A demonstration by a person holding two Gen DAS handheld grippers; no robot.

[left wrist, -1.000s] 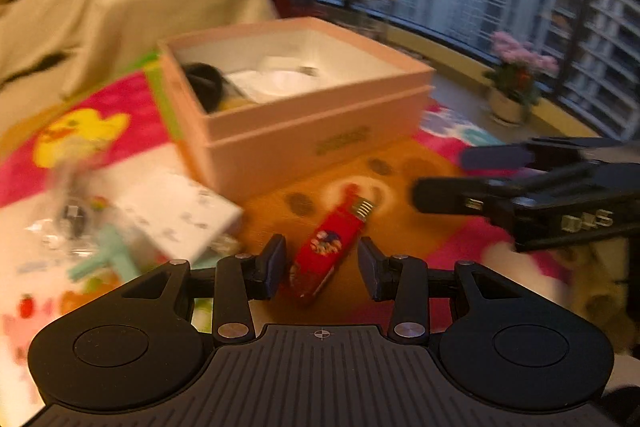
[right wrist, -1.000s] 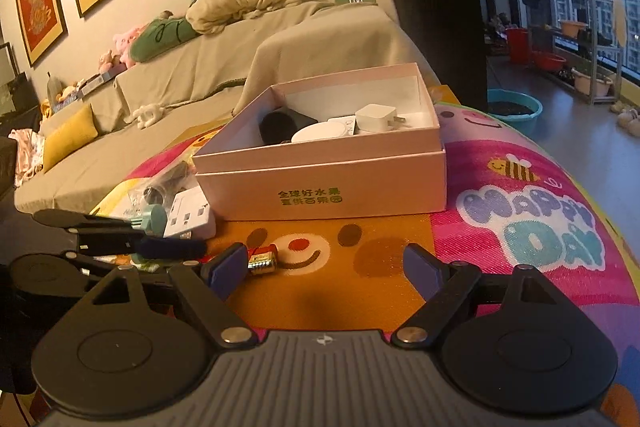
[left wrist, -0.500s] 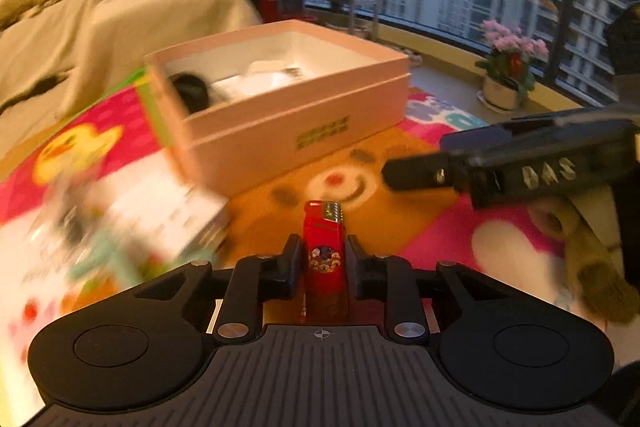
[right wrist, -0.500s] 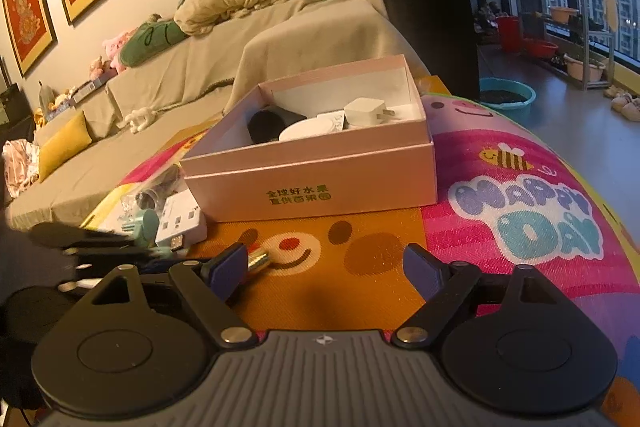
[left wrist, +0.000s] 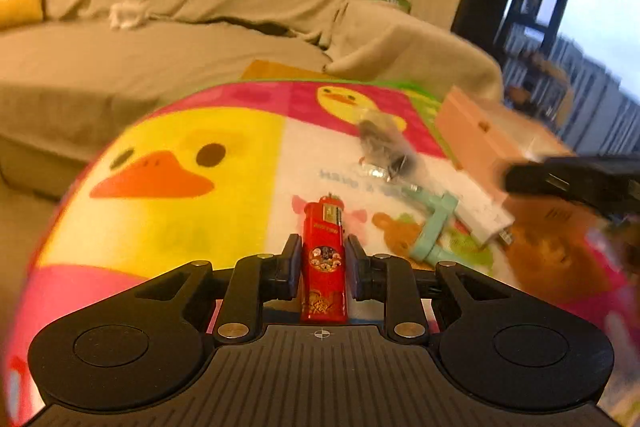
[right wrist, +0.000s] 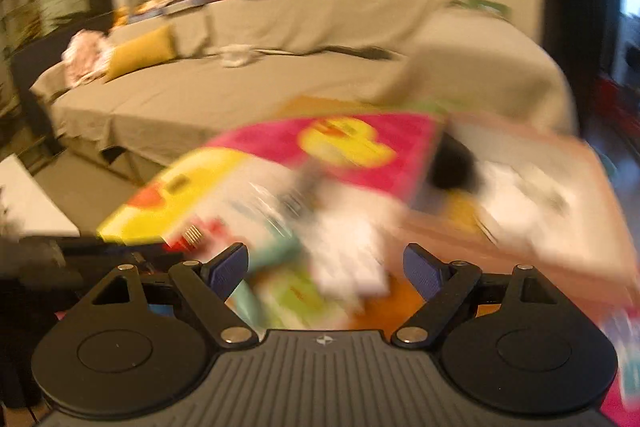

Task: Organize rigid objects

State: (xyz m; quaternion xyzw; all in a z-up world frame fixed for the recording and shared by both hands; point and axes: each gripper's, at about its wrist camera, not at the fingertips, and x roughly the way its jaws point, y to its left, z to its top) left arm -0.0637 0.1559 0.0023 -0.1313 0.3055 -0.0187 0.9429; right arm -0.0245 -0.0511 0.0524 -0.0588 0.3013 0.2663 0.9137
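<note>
A red lighter (left wrist: 324, 259) stands upright between the pads of my left gripper (left wrist: 323, 255), which is shut on it above the bright cartoon mat (left wrist: 168, 219). The pink box (left wrist: 476, 135) sits at the right of the left wrist view, and the right gripper's dark fingers (left wrist: 568, 179) reach in beside it. My right gripper (right wrist: 326, 269) is open with nothing between its pads; its view is heavily blurred. Below it lie a white block (right wrist: 352, 251) and a teal piece (right wrist: 280, 247), with the pink box (right wrist: 560, 211) to the right holding a black item and white items.
On the mat lie a clear bag of small dark parts (left wrist: 384, 151), a teal plastic piece (left wrist: 436, 227) and a white power strip (left wrist: 480, 207). A covered sofa (left wrist: 180, 39) runs along the back. A white table edge (right wrist: 28, 199) shows at far left.
My left gripper closed on the red lighter, lifted it and swung left, away from the box. The right gripper also swung left and stayed open.
</note>
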